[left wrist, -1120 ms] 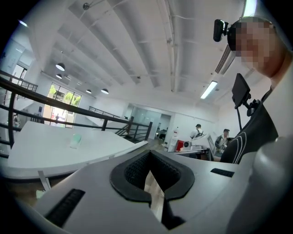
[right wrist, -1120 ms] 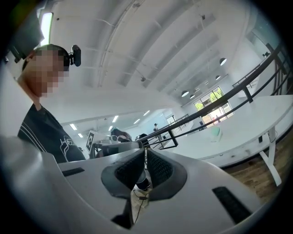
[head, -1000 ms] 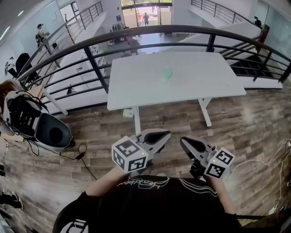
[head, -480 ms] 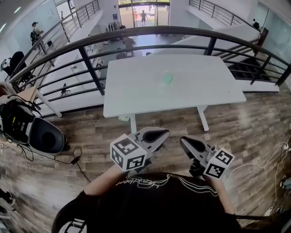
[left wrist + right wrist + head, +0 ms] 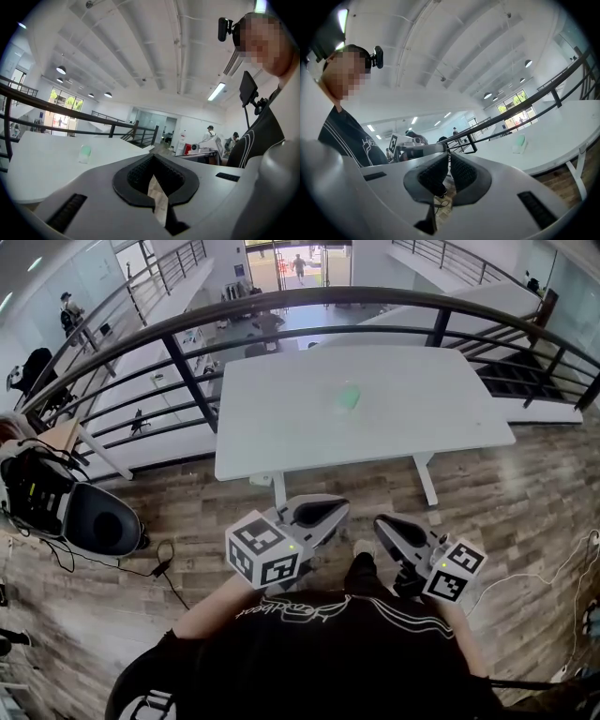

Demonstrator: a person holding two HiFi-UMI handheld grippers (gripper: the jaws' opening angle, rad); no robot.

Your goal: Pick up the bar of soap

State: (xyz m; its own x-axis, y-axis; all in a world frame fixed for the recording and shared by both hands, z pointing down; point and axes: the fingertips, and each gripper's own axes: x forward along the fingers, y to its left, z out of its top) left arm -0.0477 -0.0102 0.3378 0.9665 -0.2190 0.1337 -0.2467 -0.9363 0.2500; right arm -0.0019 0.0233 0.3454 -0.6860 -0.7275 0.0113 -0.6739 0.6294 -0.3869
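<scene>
Task not started — soap (image 5: 349,397) lies on the table (image 5: 281,418), well apart from left gripper (image 5: 321,514) and right gripper (image 5: 392,532) — both clamped closed, empty, reach and grasp left.

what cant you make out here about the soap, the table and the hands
- bar of soap: too small and far off in every view, so its exact shape and any print are unreadable.
- table: its underside is hidden by its own top in the head view.
- the person's hands: covered by the left gripper and right gripper in the head view, and outside both gripper views.
</scene>
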